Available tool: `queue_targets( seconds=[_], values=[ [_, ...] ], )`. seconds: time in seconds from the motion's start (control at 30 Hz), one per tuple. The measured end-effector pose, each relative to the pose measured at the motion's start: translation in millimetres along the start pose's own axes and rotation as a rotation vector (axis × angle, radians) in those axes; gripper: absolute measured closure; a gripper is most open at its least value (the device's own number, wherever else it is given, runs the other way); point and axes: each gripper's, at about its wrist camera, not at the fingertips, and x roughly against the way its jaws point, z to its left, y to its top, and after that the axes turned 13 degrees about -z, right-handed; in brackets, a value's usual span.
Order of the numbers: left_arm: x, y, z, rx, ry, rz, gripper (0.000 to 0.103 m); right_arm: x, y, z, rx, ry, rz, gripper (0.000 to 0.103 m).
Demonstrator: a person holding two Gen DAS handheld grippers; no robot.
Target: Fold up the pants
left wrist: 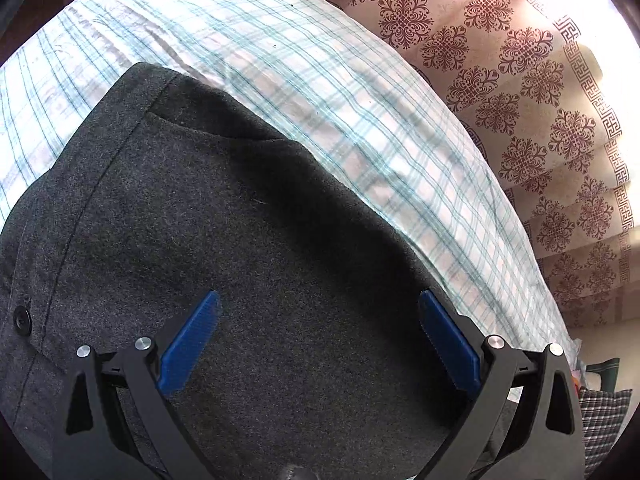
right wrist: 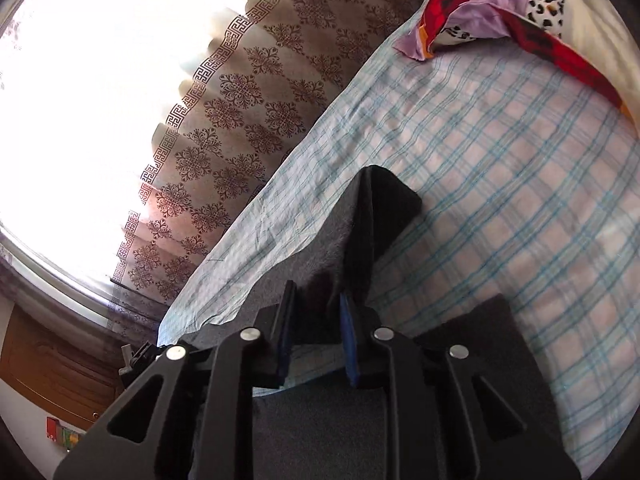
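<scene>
Grey trousers [left wrist: 224,240] spread flat on the checked bedsheet [left wrist: 320,92], waistband end with its button [left wrist: 22,320] and slit pocket toward the near edge of the bed. Left claw [left wrist: 316,340] poised just above that panel, blue pads [left wrist: 188,344] wide apart, nothing between them — probably placed to pin or pick up the waist section while the other end travels.

Right claw [right wrist: 316,332] drawn nearly together, a pinch of the trouser fabric [right wrist: 376,224] apparently clamped between the pads; whether the cloth is firmly nipped cannot be told for certain. Cloth rising from the grip in a peaked fold, clear of the sheet — held high, presumably so the leg end can be carried over the body of the garment without dragging.

Patterned curtain [right wrist: 240,120] along the far edge of the bed; red-and-lilac pillow [right wrist: 500,12] at the head corner, well apart from the work.
</scene>
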Motion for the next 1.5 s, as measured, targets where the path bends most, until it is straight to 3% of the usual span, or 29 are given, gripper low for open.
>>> queue_targets(
  seconds=[0.03,0.17,0.27,0.37,0.4,0.43,0.47,0.57,0.73,0.87,1.0,1.07,1.13,1.23,1.5],
  values=[
    [2,0,1,0.011,-0.008,-0.001,0.003,10,0,-5,0.0,-0.009,-0.011,0.101],
    [5,1,5,0.026,0.015,0.002,0.003,26,-9,-24,0.001,-0.02,0.019,0.1],
    [2,2,6,0.031,0.039,0.006,0.003,22,-22,-31,0.003,-0.078,0.077,0.099],
    [-1,2,2,0.012,0.055,0.011,0.003,12,-39,-33,-0.064,-0.057,0.14,0.087],
    [-1,0,1,0.0,0.055,0.011,0.003,7,-45,-30,-0.077,-0.043,0.157,0.071],
    [-2,0,-1,-0.013,0.059,0.01,0.003,2,-52,-27,-0.09,-0.031,0.172,0.05],
    [-3,-1,-2,-0.021,0.061,0.009,0.003,-4,-60,-22,-0.103,-0.015,0.19,0.044],
    [-5,-3,-4,-0.036,0.054,0.014,0.003,-24,-83,-10,-0.142,0.019,0.247,0.043],
    [-11,-4,-1,-0.047,0.046,0.025,0.003,-45,-91,-13,-0.213,-0.033,0.195,0.043],
    [-15,-3,6,-0.037,0.039,0.036,0.003,-50,-77,-23,-0.266,-0.127,0.072,0.043],
    [-20,-4,9,-0.052,0.051,0.035,0.003,-49,-68,-21,-0.246,-0.166,-0.007,0.05],
    [-22,-4,9,-0.048,0.058,0.036,0.003,-53,-64,-15,-0.179,-0.221,-0.021,0.06],
    [-23,-3,8,-0.04,0.059,0.036,0.003,-64,-63,-14,-0.142,-0.281,-0.006,0.079],
    [-22,-1,7,-0.004,0.054,0.041,0.003,-68,-61,-11,-0.082,-0.311,-0.004,0.096],
    [-13,6,-7,0.072,0.014,0.026,0.003,-24,-56,9,0.059,-0.29,-0.072,0.098]
  ],
)
